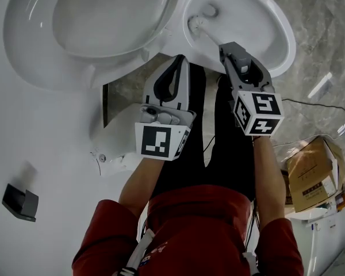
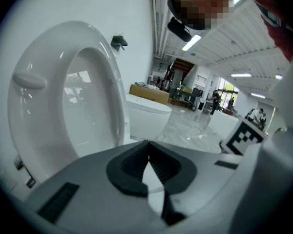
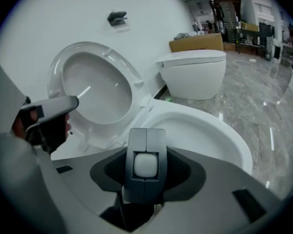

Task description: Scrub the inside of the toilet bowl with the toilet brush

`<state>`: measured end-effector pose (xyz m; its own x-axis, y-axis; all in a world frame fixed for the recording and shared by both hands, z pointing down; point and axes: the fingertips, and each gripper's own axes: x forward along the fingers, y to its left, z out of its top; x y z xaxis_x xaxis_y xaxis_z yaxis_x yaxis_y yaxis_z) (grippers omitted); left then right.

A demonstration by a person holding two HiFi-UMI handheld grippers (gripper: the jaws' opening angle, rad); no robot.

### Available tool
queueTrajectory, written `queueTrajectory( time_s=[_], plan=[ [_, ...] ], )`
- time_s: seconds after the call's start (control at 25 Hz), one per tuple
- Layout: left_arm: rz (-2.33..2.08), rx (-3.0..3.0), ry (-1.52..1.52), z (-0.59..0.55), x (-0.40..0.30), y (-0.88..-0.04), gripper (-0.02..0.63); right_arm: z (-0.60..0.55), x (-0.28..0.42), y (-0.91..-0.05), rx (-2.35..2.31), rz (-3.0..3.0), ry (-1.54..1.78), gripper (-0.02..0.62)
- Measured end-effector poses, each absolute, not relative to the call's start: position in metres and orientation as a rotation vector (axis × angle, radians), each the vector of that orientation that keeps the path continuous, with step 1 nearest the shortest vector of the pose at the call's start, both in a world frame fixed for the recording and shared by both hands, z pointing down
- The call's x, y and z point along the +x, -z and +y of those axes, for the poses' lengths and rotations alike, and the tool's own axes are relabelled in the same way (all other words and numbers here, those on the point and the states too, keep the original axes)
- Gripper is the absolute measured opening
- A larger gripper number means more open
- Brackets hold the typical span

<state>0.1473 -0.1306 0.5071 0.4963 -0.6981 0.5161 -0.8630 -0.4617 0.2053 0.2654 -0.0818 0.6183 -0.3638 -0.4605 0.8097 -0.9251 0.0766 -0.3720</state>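
1. Flanking the work area: raised lid (image 1: 31,36) at left, 1 cardboard box (image 1: 310,174) at right, 1 further toilet (image 3: 193,77) beyond the bowl.
2. Left gripper (image 1: 177,62): clenched, empty, just beside the lid hinge.
3. Right gripper (image 1: 230,49): clamped on handle of toilet brush (image 1: 198,23).
4. White brush head inside toilet bowl (image 1: 279,36), near hinge-side wall; handle slanting up.
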Motion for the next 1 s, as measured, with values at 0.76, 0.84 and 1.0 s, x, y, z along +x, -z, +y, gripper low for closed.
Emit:
queueTrajectory(
  time_s=[0.76,0.84,1.0],
  plan=[
    [-1.121,2.370,-0.572,-0.102,0.218,-0.514,0.000,-0.042,0.394,-0.628,1.377,-1.668,-0.730,0.179],
    [-1.120,2.349,-0.594,-0.100,0.212,-0.517,0.000,-0.070,0.382,-0.626,1.406,-1.711,-0.697,0.179],
    [-1.153,2.323,-0.599,-0.102,0.195,-0.518,0.000,-0.125,0.339,-0.620,1.465,-1.838,-0.777,0.179]
  ],
)
